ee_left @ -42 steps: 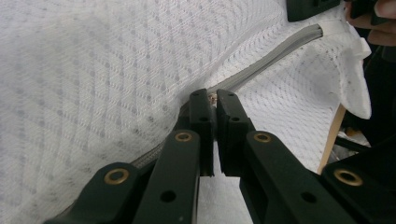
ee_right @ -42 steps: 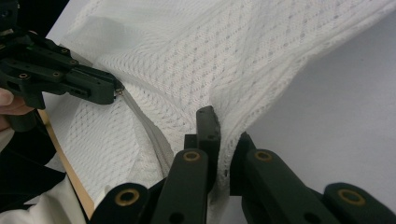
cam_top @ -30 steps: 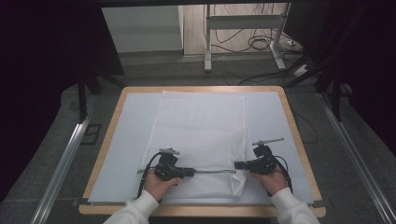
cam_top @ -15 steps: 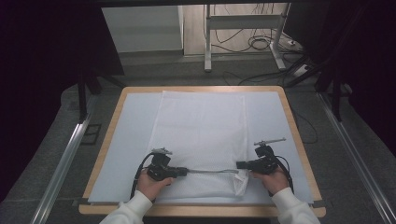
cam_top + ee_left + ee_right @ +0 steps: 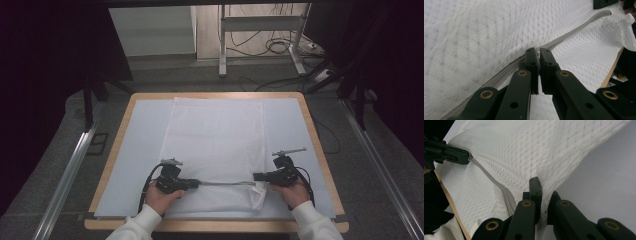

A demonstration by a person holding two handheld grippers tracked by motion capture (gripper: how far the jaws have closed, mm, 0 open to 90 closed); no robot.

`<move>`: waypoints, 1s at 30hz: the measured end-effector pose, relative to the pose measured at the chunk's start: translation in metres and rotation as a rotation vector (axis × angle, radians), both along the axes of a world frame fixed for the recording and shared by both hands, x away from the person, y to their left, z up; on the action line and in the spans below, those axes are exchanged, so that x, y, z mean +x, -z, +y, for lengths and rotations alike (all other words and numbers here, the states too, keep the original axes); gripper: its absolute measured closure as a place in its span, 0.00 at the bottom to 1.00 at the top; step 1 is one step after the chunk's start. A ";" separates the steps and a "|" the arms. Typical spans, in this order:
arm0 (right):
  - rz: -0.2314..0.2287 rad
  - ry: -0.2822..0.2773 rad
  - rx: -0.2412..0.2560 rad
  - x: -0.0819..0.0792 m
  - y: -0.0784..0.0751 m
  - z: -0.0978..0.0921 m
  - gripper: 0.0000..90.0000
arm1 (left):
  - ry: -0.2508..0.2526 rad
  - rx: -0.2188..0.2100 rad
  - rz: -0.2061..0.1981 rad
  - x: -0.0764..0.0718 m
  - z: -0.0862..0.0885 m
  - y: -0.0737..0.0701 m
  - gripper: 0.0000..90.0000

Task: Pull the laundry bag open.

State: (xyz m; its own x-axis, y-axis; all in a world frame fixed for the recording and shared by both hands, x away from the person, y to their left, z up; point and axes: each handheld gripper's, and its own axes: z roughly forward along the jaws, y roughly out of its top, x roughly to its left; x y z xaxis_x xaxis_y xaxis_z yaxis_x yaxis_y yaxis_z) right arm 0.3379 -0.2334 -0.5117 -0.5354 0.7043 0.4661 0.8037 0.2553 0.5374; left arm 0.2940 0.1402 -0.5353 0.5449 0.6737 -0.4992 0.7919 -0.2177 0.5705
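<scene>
Even overhead light, dark surroundings, soft shadows (close-up mesh slightly blurred).

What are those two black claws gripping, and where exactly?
Both hold the white mesh bag. The left gripper pinches the zipper pull on its grey zipper; the right gripper clamps the fabric at the zipper's other end, near the bag's corner.

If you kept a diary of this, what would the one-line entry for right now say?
left hand-held gripper: shut on zipper pull | right hand-held gripper: shut on mesh bag corner | zipper: taut between them | table
</scene>
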 end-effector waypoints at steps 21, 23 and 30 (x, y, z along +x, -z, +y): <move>-0.001 0.002 -0.003 0.000 0.000 0.001 0.97 | -0.043 -0.004 0.001 -0.004 0.024 -0.003 0.97; -0.002 0.002 -0.003 0.000 0.000 0.001 0.97 | -0.050 -0.011 0.006 -0.005 0.026 -0.002 0.97; -0.001 0.001 -0.001 0.000 0.000 0.001 0.97 | -0.053 -0.008 0.003 -0.007 0.030 -0.002 0.97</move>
